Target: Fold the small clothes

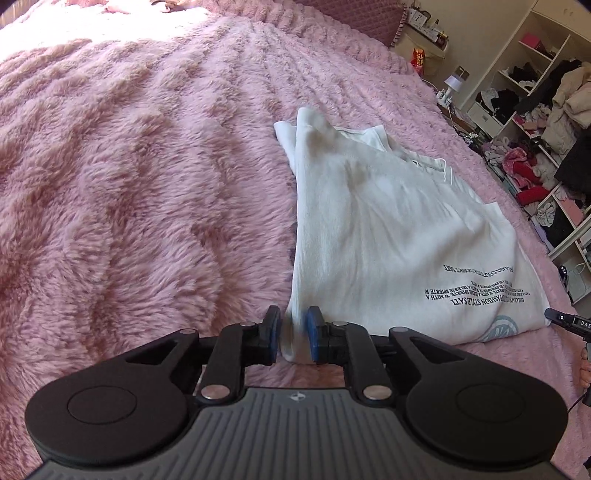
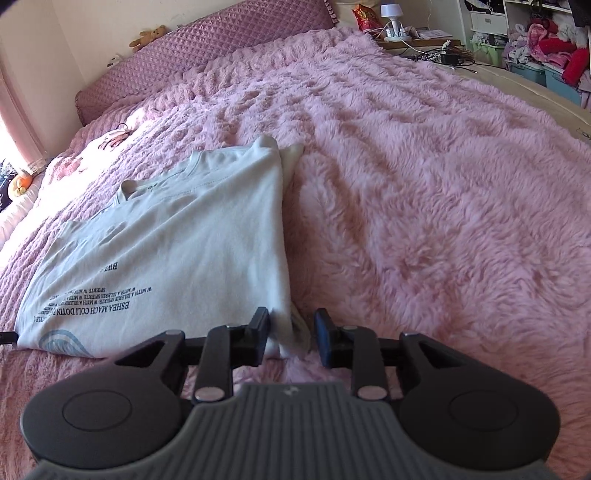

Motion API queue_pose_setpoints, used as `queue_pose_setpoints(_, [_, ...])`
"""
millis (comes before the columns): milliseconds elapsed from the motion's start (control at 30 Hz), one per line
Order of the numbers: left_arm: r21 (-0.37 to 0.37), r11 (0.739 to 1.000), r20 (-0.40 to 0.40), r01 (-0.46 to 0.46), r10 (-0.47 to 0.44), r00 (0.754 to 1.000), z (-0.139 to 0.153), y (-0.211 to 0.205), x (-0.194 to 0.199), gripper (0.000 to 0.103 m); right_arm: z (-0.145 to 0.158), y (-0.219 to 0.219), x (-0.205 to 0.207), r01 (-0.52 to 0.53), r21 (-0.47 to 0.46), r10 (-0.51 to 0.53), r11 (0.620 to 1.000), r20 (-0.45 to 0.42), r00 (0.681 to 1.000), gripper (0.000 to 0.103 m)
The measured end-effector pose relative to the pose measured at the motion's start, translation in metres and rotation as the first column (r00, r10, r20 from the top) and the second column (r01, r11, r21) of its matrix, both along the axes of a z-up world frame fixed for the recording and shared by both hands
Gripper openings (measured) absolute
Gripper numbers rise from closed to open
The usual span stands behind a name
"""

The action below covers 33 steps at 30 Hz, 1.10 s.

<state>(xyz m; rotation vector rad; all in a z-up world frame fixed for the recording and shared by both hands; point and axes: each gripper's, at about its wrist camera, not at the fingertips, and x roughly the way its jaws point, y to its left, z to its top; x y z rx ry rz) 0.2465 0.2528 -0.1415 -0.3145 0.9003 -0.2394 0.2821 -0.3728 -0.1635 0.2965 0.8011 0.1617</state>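
A white T-shirt (image 1: 391,236) with black printed text lies on the pink fluffy blanket, its sides folded in. My left gripper (image 1: 292,338) is shut on the shirt's near left bottom corner. In the right wrist view the same shirt (image 2: 177,251) lies to the left. My right gripper (image 2: 291,336) stands around the shirt's near right bottom corner with its pads partly apart; the cloth touches the left pad, with a gap to the right pad. The tip of the right gripper shows at the right edge of the left wrist view (image 1: 569,321).
The pink fluffy blanket (image 1: 129,184) covers the bed on all sides. A purple headboard (image 2: 207,48) and a teddy bear (image 2: 149,37) are at the far end. A bedside table with a lamp (image 2: 391,14) and shelves full of clothes (image 1: 535,122) stand beyond the bed's right edge.
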Motion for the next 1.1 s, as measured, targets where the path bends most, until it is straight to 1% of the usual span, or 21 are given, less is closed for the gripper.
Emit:
queue_pose_setpoints(67, [0.015,1.000,0.055,0.001,-0.002,0.999,0.010,0.000,0.008,0.021,0.011,-0.001,0.006,0.007,0.009,-0.008,1.000,0.045,0.999,0.028])
queue_pose_setpoints(100, [0.014,1.000,0.084,0.003,-0.004,0.996,0.015,0.000,0.017,0.024,0.015,0.000,0.011,0.008,0.006,-0.008,1.000,0.064,0.998,0.030])
queue_pose_setpoints(167, [0.043,0.999,0.126,0.000,-0.005,0.992,0.023,-0.006,0.037,0.031,0.024,0.004,0.028,0.005,-0.014,-0.003,1.000,0.101,0.995,0.031])
queue_pose_setpoints(233, [0.104,0.995,0.177,0.007,-0.025,0.984,0.029,-0.019,0.059,0.033,0.028,0.012,0.050,-0.002,-0.044,0.007,0.999,0.122,0.993,0.031])
queue_pose_setpoints(267, [0.137,0.991,0.195,0.005,-0.032,0.980,0.031,-0.025,0.069,0.039,0.030,0.016,0.061,-0.003,-0.060,0.011,0.998,0.132,0.991,0.032])
queue_pose_setpoints(300, [0.186,0.982,0.217,0.005,-0.046,0.975,0.032,-0.034,0.085,0.044,0.031,0.021,0.072,-0.002,-0.078,0.014,0.997,0.144,0.989,0.032])
queue_pose_setpoints(367, [0.240,0.971,0.244,0.000,-0.060,0.968,0.033,-0.046,0.103,0.046,0.033,0.031,0.096,-0.001,-0.118,0.021,0.993,0.166,0.986,0.038])
queue_pose_setpoints(400, [0.267,0.964,0.254,-0.002,-0.069,0.965,0.032,-0.053,0.111,0.048,0.033,0.035,0.107,0.001,-0.129,0.021,0.992,0.172,0.985,0.039])
queue_pose_setpoints(500, [0.315,0.949,0.236,0.012,-0.091,0.967,0.023,-0.068,0.136,0.049,0.033,0.042,0.135,0.013,-0.137,0.012,0.991,0.177,0.984,0.041])
queue_pose_setpoints(533, [0.323,0.946,0.227,0.016,-0.094,0.969,0.019,-0.070,0.141,0.049,0.032,0.044,0.142,0.018,-0.140,0.007,0.990,0.179,0.984,0.043])
queue_pose_setpoints(733, [0.340,0.940,0.180,0.024,-0.090,0.980,0.002,-0.075,0.161,0.049,0.022,0.049,0.169,0.017,-0.161,0.011,0.987,0.173,0.985,0.045])
queue_pose_setpoints(767, [0.328,0.944,0.173,0.032,-0.093,0.981,0.001,-0.074,0.162,0.048,0.020,0.049,0.172,0.015,-0.160,0.012,0.987,0.171,0.985,0.046])
queue_pose_setpoints(800, [0.313,0.949,0.169,0.040,-0.097,0.981,0.000,-0.073,0.165,0.034,0.017,0.049,0.174,0.016,-0.163,0.011,0.987,0.168,0.986,0.046])
queue_pose_setpoints(833, [0.312,0.949,0.163,0.043,-0.098,0.982,-0.001,-0.073,0.167,0.023,0.014,0.049,0.175,0.018,-0.166,0.009,0.986,0.166,0.986,0.046])
queue_pose_setpoints(867, [0.315,0.948,0.156,0.046,-0.100,0.983,-0.002,-0.073,0.168,0.009,0.011,0.049,0.178,0.020,-0.167,0.008,0.986,0.164,0.987,0.046])
queue_pose_setpoints(900, [0.312,0.949,0.159,0.047,-0.101,0.982,-0.002,-0.073,0.168,0.008,0.008,0.049,0.180,0.019,-0.163,0.007,0.986,0.162,0.987,0.046])
queue_pose_setpoints(967, [0.331,0.943,0.207,0.016,-0.090,0.974,0.002,-0.076,0.164,0.008,0.006,0.049,0.184,0.023,-0.142,0.001,0.990,0.166,0.986,0.046])
queue_pose_setpoints(1033, [0.311,0.950,0.262,-0.035,-0.050,0.964,0.008,-0.076,0.158,0.008,0.006,0.051,0.187,0.017,-0.123,0.005,0.992,0.176,0.984,0.049])
queue_pose_setpoints(1067, [0.288,0.955,0.278,-0.074,-0.009,0.960,0.009,-0.074,0.156,0.008,0.006,0.053,0.188,0.013,-0.126,0.009,0.992,0.179,0.984,0.049])
queue_pose_setpoints(1100, [0.269,0.958,0.270,-0.102,0.027,0.962,0.008,-0.071,0.157,0.008,0.005,0.056,0.190,0.010,-0.135,0.015,0.991,0.182,0.983,0.049])
